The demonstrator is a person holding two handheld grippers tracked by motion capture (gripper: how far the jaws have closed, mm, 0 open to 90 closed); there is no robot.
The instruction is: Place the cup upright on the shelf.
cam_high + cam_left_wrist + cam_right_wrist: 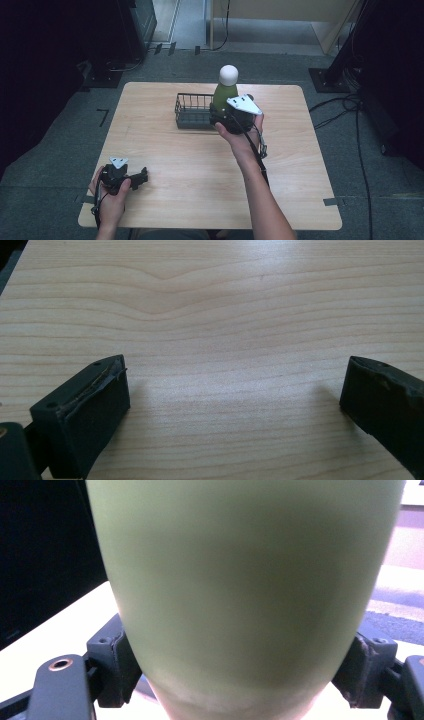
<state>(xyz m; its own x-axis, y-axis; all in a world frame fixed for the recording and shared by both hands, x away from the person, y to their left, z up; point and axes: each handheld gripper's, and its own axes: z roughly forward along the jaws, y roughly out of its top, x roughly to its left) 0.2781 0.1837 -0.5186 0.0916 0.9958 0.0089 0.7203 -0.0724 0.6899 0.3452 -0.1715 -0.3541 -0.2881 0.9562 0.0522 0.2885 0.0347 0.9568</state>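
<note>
Tabletop of pale wood-grain laminate, rounded corners. Black wire rectangular basket at far centre. My right gripper clamps the lower body of the smooth matte green bottle with white round cap, upright just beside the basket's right end. My left gripper rests near-left, jaws wide apart, empty.

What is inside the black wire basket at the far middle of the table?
The wire basket looks empty through its left part. The green bottle and right gripper cover its right end, so that part stays unknown.
</note>
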